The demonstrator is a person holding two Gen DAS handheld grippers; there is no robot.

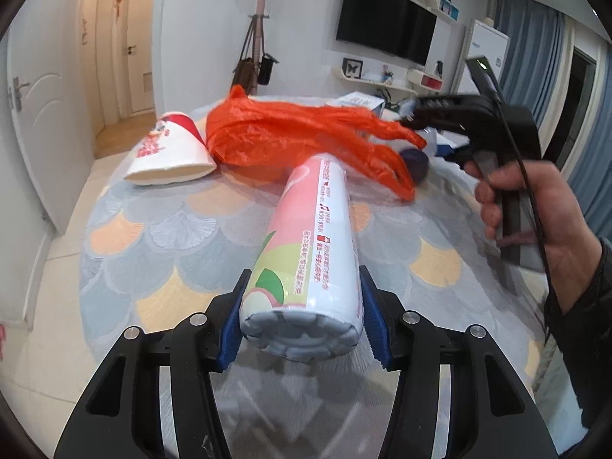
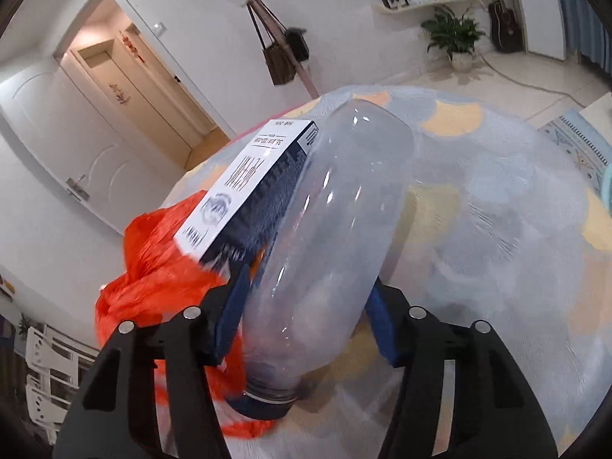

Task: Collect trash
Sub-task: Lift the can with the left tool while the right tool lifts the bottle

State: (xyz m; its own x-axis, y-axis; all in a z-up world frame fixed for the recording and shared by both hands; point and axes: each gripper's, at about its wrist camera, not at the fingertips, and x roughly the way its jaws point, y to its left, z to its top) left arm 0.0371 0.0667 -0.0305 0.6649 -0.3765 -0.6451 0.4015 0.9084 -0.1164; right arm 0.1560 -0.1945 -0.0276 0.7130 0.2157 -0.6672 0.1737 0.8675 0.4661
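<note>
My left gripper (image 1: pixel 305 273) is shut on the base end of a pink, green and white labelled bottle (image 1: pixel 313 229), which points away over the table. Beyond it lies a crumpled orange plastic bag (image 1: pixel 275 134), with a red-and-white paper cup (image 1: pixel 172 149) on its side to the left. A hand holds my right gripper (image 1: pixel 411 122) over the bag's handles. In the right wrist view, my right gripper (image 2: pixel 310 275) is shut on a clear plastic bottle (image 2: pixel 332 210) with a dark blue cap (image 2: pixel 264 407), both pads against its sides. A white and dark blue carton (image 2: pixel 244 183) leans beside it over the orange bag (image 2: pixel 160 267).
The round table (image 1: pixel 153 237) wears a scallop-patterned cloth under clear plastic; its left edge drops to a tiled floor. A white door (image 1: pixel 38 114) and a coat stand with bags (image 1: pixel 256 65) lie beyond. A potted plant (image 2: pixel 455 38) is on the floor far right.
</note>
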